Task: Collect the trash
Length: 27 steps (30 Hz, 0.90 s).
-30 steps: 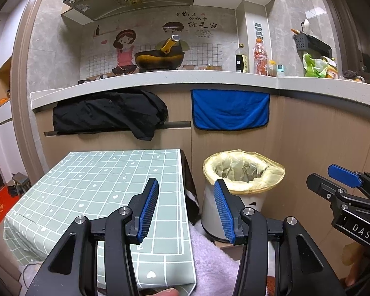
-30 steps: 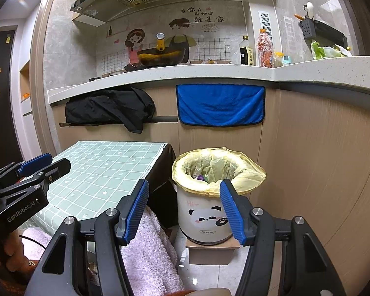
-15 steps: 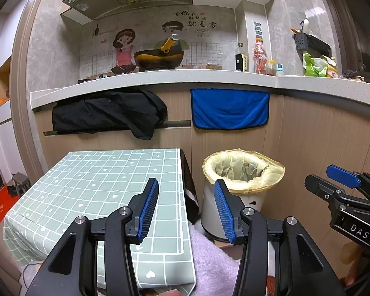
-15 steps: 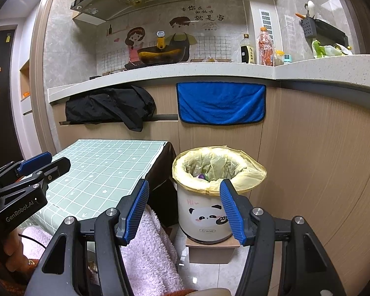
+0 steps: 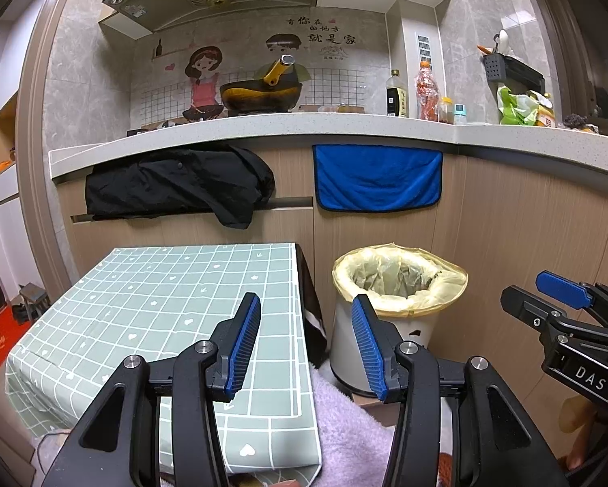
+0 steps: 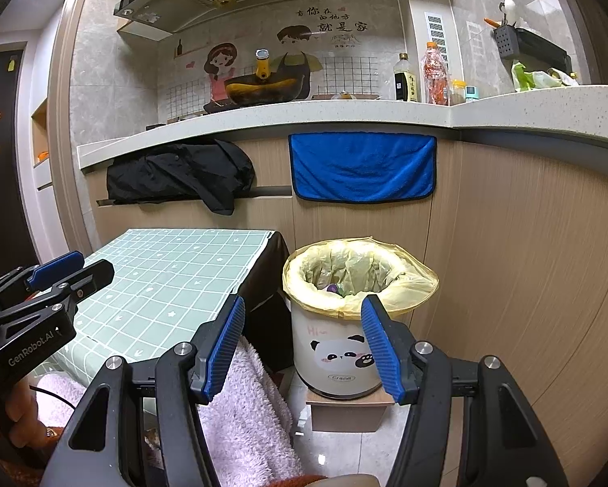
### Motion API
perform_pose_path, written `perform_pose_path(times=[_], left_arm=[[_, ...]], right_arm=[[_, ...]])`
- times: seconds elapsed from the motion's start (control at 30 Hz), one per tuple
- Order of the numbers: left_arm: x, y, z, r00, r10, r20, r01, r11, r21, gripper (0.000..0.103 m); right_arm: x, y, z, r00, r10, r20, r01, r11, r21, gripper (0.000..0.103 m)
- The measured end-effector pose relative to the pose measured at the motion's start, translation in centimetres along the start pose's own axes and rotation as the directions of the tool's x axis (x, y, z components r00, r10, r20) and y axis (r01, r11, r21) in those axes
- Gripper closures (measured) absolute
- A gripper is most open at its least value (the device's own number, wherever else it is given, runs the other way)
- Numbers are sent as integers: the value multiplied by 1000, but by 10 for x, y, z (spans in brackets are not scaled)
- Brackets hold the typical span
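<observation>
A white trash bin [image 6: 336,349] with a panda print and a yellow liner [image 6: 409,280] stands on a low wooden block beside the table; it also shows in the left wrist view [image 5: 344,349]. A small purple item [image 6: 333,287] lies inside it. My left gripper [image 5: 306,324] is open and empty, held above the near right corner of the table with the green checked cloth [image 5: 153,304]. My right gripper [image 6: 301,330] is open and empty, held in front of the bin. Each gripper shows in the other's view, the right one [image 5: 563,296] and the left one [image 6: 64,276].
A kitchen counter [image 5: 304,126] runs across the back with a wok, bottles and bags on it. A black jacket [image 5: 182,182] and a blue towel [image 5: 377,178] hang from its front. A pink fluffy cloth [image 6: 239,397] lies below the grippers.
Both grippers have dipped very slightly; the scene has shifted a little upward in view. Jaws stay open and empty.
</observation>
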<state>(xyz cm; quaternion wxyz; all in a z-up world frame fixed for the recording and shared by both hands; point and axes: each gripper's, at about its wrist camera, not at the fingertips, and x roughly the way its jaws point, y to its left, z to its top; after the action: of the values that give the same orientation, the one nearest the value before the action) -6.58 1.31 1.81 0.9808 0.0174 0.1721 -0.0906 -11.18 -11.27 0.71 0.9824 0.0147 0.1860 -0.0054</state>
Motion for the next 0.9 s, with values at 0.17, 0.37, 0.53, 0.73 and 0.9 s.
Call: perform_pose_path(times=[0.17,0.37,0.53,0.73,0.9], left_arm=[[0,2,-1,1000,-5,-3,5,1000,2,55],[0,1,-2,1000,-7,-5,7,1000,4,55],[1,3,-3,1000,-11,-6,11,1000,6,55],[1,1,-3,1000,-13,-7,13,1000,8,55],[3,0,-5,1000,-22,-13,23,1000,13,55]], right_arm=[[0,0,0,1000,1,-1,-1,1000,1,46],[1,-1,0,1000,0,0,0,1000,-1,46],[1,-1,0,1000,-2,-2,2,1000,-2,46],[1,-3,-1,1000,-5,0,5,1000,-3,46],[1,-2,-1,1000,-11,5,11,1000,-2,46]])
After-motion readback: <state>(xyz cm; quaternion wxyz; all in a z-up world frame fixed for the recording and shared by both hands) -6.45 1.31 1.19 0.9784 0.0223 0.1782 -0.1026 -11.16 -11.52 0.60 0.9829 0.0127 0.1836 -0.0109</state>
